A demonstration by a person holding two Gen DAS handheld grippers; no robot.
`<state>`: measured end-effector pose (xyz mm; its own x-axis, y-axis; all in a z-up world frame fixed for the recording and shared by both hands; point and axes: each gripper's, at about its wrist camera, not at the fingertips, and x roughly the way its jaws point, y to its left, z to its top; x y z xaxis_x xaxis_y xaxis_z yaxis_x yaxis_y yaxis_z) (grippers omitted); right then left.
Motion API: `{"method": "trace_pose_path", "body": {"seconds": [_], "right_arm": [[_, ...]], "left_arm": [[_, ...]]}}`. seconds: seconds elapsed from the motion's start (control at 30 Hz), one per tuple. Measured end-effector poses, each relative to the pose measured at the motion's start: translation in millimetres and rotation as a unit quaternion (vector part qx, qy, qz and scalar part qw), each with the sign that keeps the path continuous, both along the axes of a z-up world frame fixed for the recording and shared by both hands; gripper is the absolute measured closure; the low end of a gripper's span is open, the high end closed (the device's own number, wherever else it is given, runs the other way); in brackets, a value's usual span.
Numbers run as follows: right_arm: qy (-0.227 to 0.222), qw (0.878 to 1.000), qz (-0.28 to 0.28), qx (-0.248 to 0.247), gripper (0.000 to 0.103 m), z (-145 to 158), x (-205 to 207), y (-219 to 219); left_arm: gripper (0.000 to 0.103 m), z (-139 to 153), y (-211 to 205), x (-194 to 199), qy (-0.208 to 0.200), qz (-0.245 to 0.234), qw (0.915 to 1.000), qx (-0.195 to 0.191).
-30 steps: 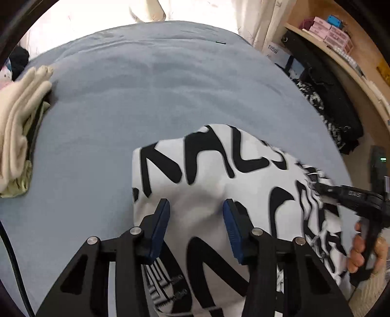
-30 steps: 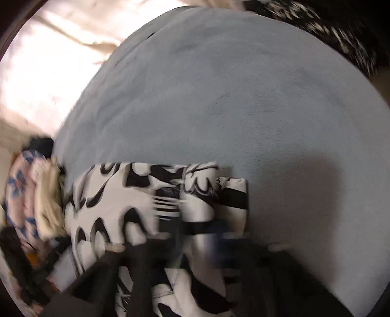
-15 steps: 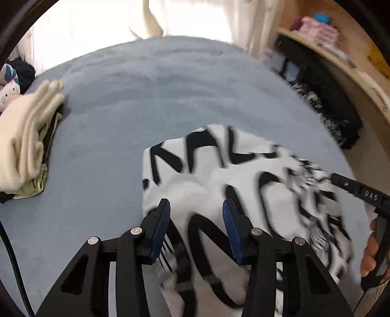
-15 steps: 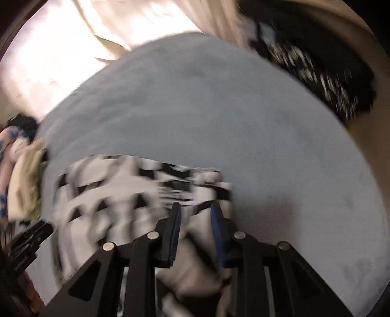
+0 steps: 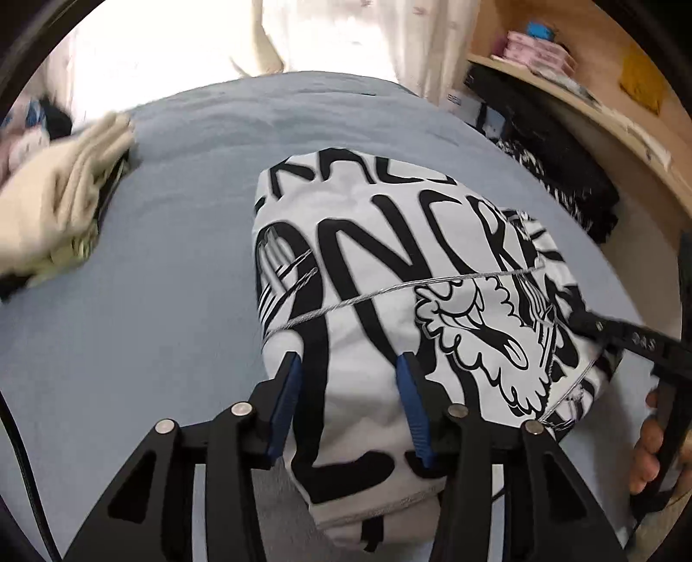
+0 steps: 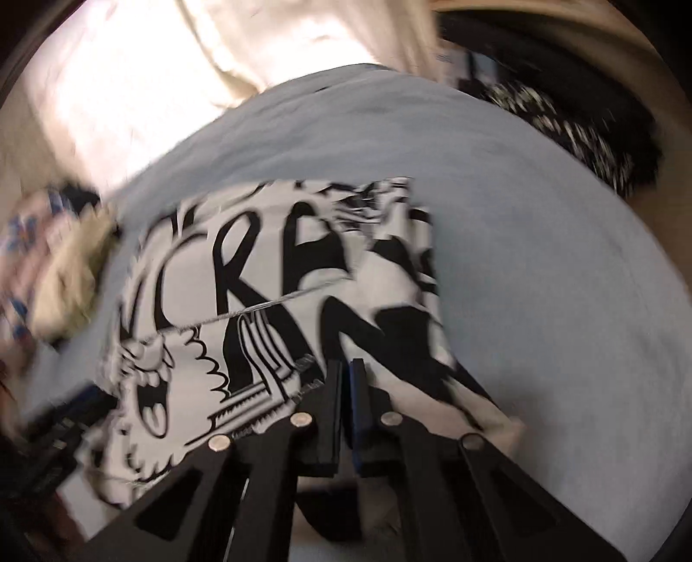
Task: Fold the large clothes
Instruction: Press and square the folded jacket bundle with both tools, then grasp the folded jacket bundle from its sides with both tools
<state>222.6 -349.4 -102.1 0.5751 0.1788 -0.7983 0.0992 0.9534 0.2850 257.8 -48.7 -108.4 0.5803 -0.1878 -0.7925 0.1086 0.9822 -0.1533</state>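
A white garment with bold black lettering and a cartoon print [image 5: 389, 276] lies folded on the blue-grey bed cover [image 5: 173, 302]. It also shows, blurred, in the right wrist view [image 6: 277, 302]. My left gripper [image 5: 348, 367] is open, its blue pads either side of the garment's near part. My right gripper [image 6: 346, 367] has its jaws almost together over the garment's near edge; whether cloth is pinched between them is unclear. The right gripper also shows at the garment's right edge in the left wrist view [image 5: 584, 322].
A pile of cream clothes [image 5: 56, 203] lies at the left of the bed. Dark and patterned clothes [image 5: 558, 181] are heaped by the right bedside under a wooden shelf [image 5: 605, 103]. Bright curtains [image 5: 302, 30] hang behind the bed.
The garment's near part has been folded over, so larger lettering and a cartoon print now face up. The right gripper's jaws have closed further. Both views have shifted.
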Motion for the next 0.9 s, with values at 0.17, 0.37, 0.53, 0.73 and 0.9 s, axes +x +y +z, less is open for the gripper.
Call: {"method": "trace_pose_path", "body": {"seconds": [0.17,0.37,0.53,0.73,0.9], "right_arm": [[-0.007,0.999,0.005,-0.046,0.094,6.1,-10.1,13.2],[-0.024,0.998,0.018,-0.053,0.061,9.8,-14.3,27.6],[-0.039,0.997,0.026,-0.064,0.050,9.6,-18.0,36.0],[-0.042,0.998,0.041,-0.018,0.031,11.9,-22.9,35.3],[-0.015,0.998,0.040,-0.052,0.031,13.6,-20.8,45.5]], "left_arm": [[0.056,-0.5,11.3,0.8,0.009,0.017,0.9997,-0.015],[0.056,4.9,12.2,-4.2,0.019,0.028,0.9993,-0.016],[0.050,12.0,18.9,-12.2,0.023,0.041,0.9988,-0.010],[0.040,27.2,24.9,-29.7,0.001,0.060,0.9982,0.002],[0.040,39.6,29.3,-39.8,0.009,0.035,0.9990,-0.027]]}}
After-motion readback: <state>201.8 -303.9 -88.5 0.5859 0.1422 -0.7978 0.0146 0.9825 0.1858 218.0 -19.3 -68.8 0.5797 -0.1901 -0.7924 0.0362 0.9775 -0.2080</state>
